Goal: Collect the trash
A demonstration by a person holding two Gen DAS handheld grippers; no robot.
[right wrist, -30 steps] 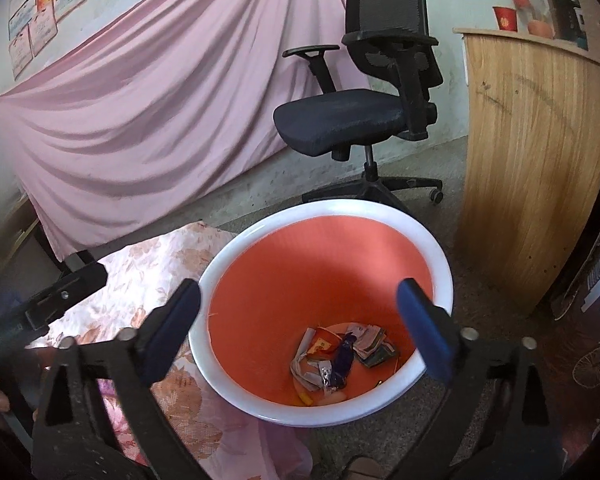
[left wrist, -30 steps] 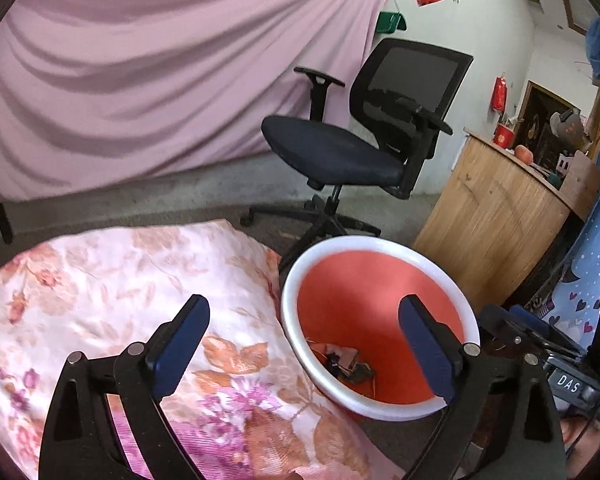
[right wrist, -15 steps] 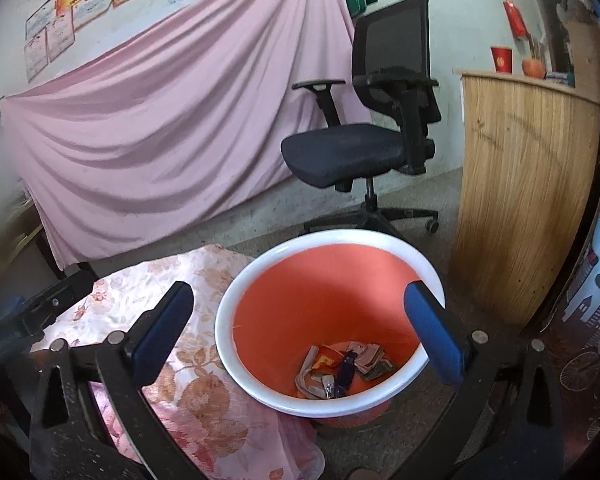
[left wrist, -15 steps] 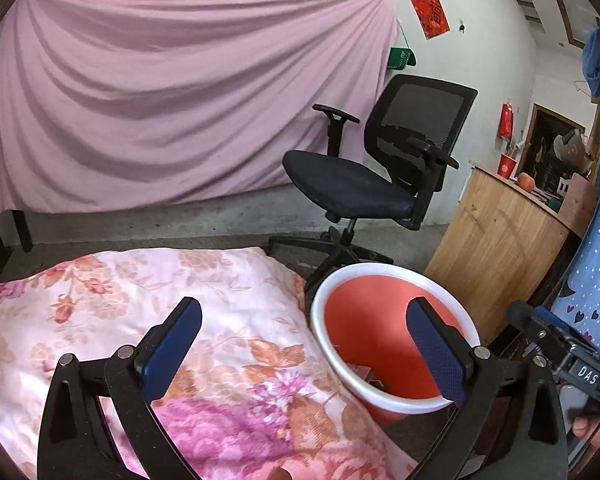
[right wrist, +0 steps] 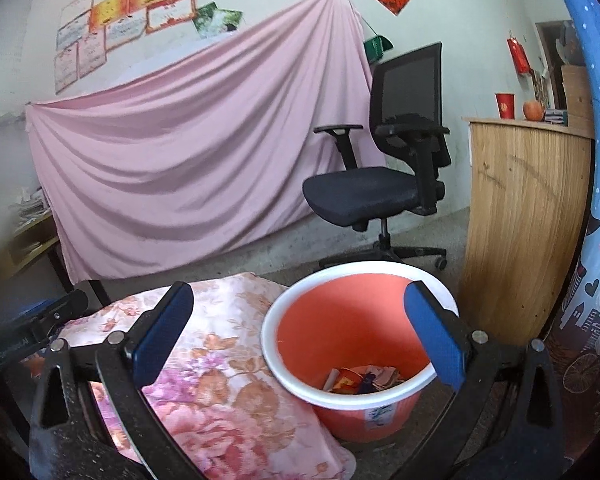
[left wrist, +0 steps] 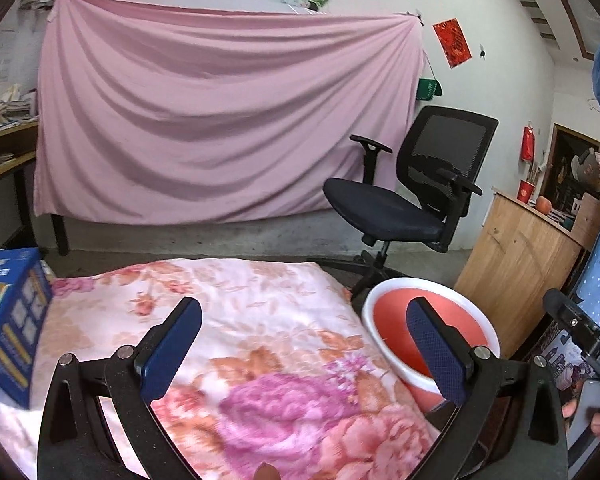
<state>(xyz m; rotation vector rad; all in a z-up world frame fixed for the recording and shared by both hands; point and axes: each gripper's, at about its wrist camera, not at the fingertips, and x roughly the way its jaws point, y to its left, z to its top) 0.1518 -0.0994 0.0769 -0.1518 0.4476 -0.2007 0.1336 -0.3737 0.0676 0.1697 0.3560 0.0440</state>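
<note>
Your left tool and right tool both gape wide, empty; trash lies in the bin.

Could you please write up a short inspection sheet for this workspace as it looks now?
Surface: floral cloth covers the table; no loose trash seen on it.
Job's things: orange bin beside the table; wrappers lie in its bottom.
Clutter: blue box at the cloth's left edge.
Grippers: left gripper open over the cloth, holding nothing; right gripper open above the bin, holding nothing.
Cables: nothing seen.
Surroundings: pink sheet on the wall, office chair, wooden counter.
</note>
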